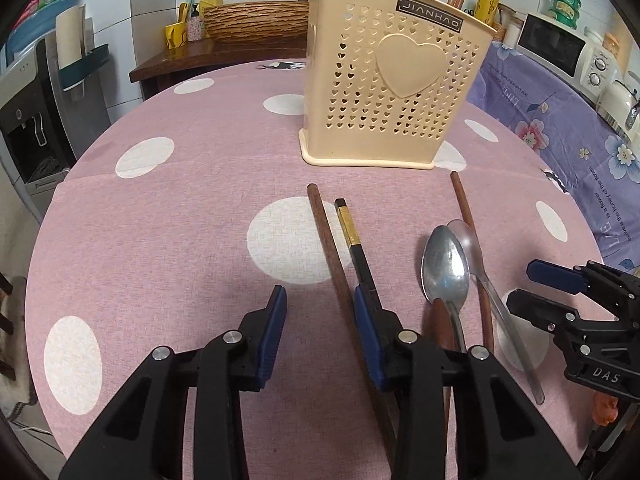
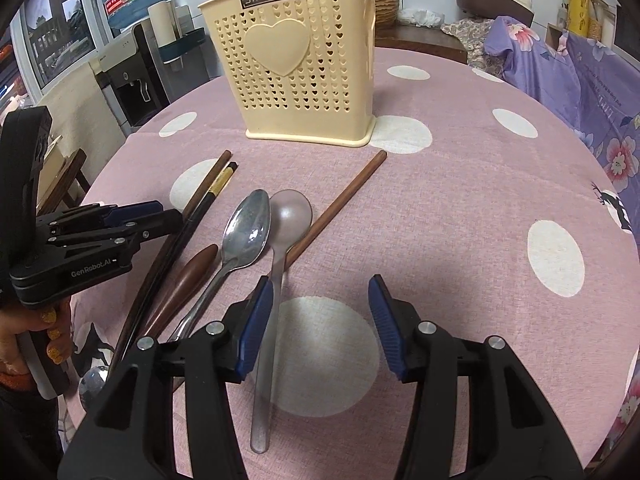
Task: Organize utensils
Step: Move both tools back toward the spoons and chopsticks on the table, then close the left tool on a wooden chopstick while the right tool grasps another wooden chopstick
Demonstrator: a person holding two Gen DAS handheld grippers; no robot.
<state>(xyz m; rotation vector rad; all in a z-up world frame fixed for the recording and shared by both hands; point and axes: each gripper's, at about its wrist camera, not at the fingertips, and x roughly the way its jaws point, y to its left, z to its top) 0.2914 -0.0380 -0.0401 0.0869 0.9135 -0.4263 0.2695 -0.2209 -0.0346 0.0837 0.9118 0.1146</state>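
A cream plastic utensil holder (image 1: 384, 80) with heart holes stands at the back of the pink dotted table (image 1: 180, 208); it also shows in the right wrist view (image 2: 296, 68). In front lie a brown chopstick (image 1: 332, 248), a black-and-gold chopstick (image 1: 356, 244), a shiny steel spoon (image 1: 446, 268), a duller spoon (image 1: 472, 248), another brown chopstick (image 1: 466, 208) and a wooden-handled utensil (image 2: 188, 280). My left gripper (image 1: 320, 308) is open low over the two left chopsticks. My right gripper (image 2: 320, 308) is open, its left finger beside the dull spoon's handle (image 2: 268, 344).
A wooden side table with a woven basket (image 1: 256, 20) and bottles stands behind. A microwave (image 1: 560, 48) sits on a purple floral cloth at the right. A water dispenser (image 1: 24, 112) stands at the left. The table edge curves close on both sides.
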